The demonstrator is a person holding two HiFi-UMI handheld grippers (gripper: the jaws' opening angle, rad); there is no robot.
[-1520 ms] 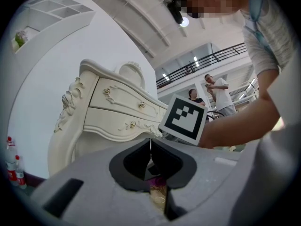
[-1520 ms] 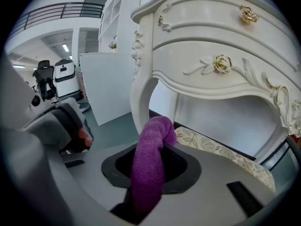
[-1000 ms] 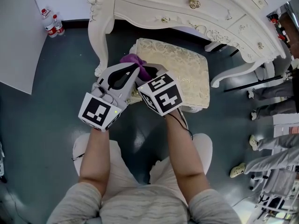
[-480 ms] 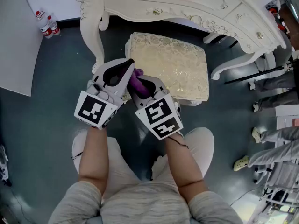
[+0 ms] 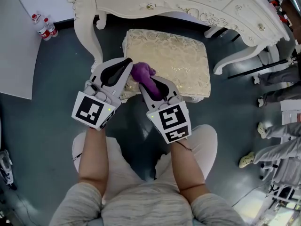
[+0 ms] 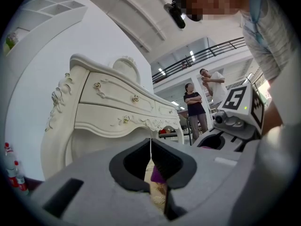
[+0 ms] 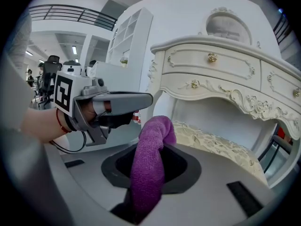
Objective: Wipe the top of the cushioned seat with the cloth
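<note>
Purple terry cloth (image 5: pixel 141 73): bunched, clamped in right gripper (image 5: pixel 146 84) over near-left corner of cream brocade cushioned seat (image 5: pixel 178 60); left gripper (image 5: pixel 127 62) was closed, empty, had drawn apart from right; wiping stroke likely pending.

The right gripper (image 5: pixel 151 85) has pulled the cloth (image 5: pixel 140 73) nearer.

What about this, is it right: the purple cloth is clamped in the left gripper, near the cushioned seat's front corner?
Wrong gripper: the right gripper view shows the purple cloth clamped in the right gripper, not the left. It is near the cushioned seat's front corner.
</note>
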